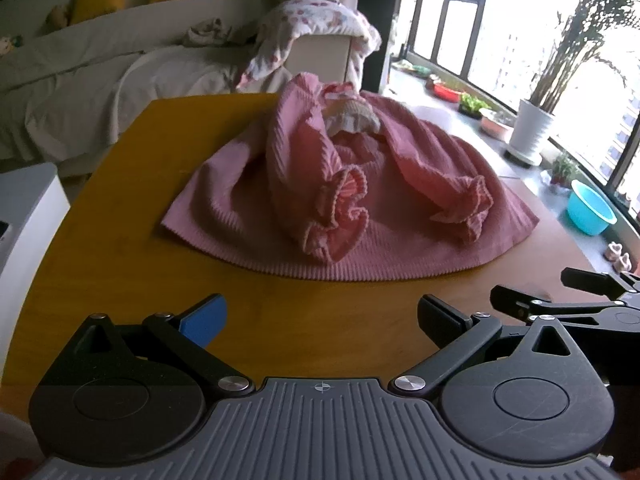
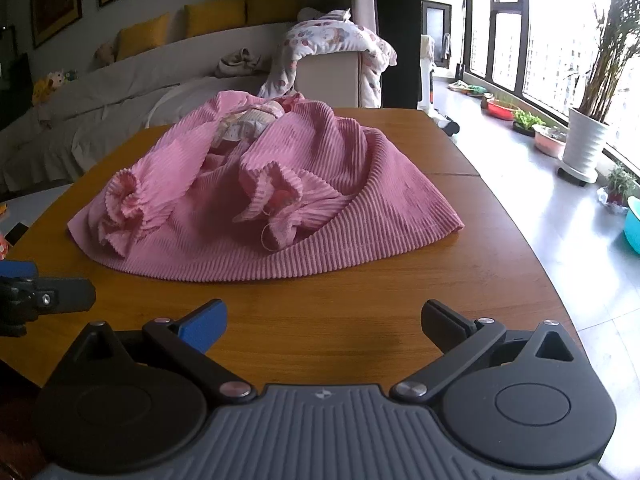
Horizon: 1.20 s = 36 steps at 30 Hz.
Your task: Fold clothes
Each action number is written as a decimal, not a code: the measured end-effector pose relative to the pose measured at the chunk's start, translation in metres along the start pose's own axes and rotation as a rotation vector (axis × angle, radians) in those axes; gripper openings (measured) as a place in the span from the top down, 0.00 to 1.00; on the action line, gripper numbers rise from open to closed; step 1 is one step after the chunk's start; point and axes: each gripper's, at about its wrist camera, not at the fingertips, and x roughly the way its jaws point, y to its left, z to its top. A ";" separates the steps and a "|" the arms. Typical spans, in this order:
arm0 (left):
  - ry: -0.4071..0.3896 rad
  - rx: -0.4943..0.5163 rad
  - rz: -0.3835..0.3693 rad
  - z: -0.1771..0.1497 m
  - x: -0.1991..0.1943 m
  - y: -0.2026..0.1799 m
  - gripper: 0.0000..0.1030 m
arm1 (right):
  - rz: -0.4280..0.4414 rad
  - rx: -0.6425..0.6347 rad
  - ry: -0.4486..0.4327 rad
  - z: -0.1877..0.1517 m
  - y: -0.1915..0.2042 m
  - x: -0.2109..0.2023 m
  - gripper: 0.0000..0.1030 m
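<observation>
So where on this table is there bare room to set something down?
Bare wood runs between the pink garment's hem and both grippers, left gripper and right gripper. More is free on the table's left side and the far right corner. The garment crowds the middle.

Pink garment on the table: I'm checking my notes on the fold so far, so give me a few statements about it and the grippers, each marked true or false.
1. The pink garment lies on the wooden table. True.
2. The left gripper is shut on the hem. False: it is open, short of the garment.
3. Both ruffled cuffs lie on top of the garment's body. True.
4. The right gripper holds a sleeve. False: it is open and holds nothing.
5. The garment is blue. False: it is pink.
</observation>
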 end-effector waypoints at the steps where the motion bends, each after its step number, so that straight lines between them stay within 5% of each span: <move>1: 0.008 -0.001 0.002 0.000 0.001 0.000 0.00 | 0.000 -0.002 0.000 0.000 0.000 -0.001 0.00; 18: 0.111 -0.038 0.019 -0.003 0.014 0.007 0.00 | 0.002 -0.013 0.014 -0.002 0.007 0.006 0.00; 36: 0.124 -0.046 0.018 -0.006 0.018 0.009 0.00 | 0.007 -0.001 0.050 -0.001 0.004 0.009 0.00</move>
